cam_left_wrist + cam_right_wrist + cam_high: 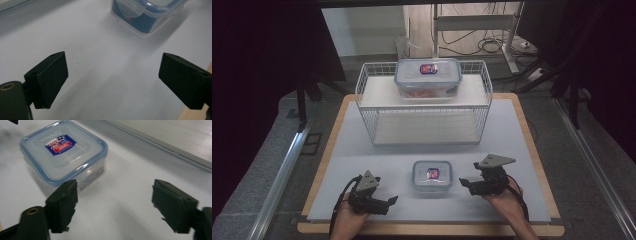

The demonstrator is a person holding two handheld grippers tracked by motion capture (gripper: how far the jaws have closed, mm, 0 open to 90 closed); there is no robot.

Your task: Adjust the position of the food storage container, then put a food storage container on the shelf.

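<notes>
A small square snap-lid container (432, 176) with a blue seal sits untouched on the white counter (362, 150), directly between the left claw (384, 202) and the right claw (468, 184), each held low on either side with jaws spread wide and grasping nothing. Beyond both claws, a white wire rack (424, 102) carries a larger lidded container (427, 77) on its upper shelf. By appearances the work has barely begun: no grasp is made, and the small container seemingly awaits lifting, perhaps toward the rack.
</notes>
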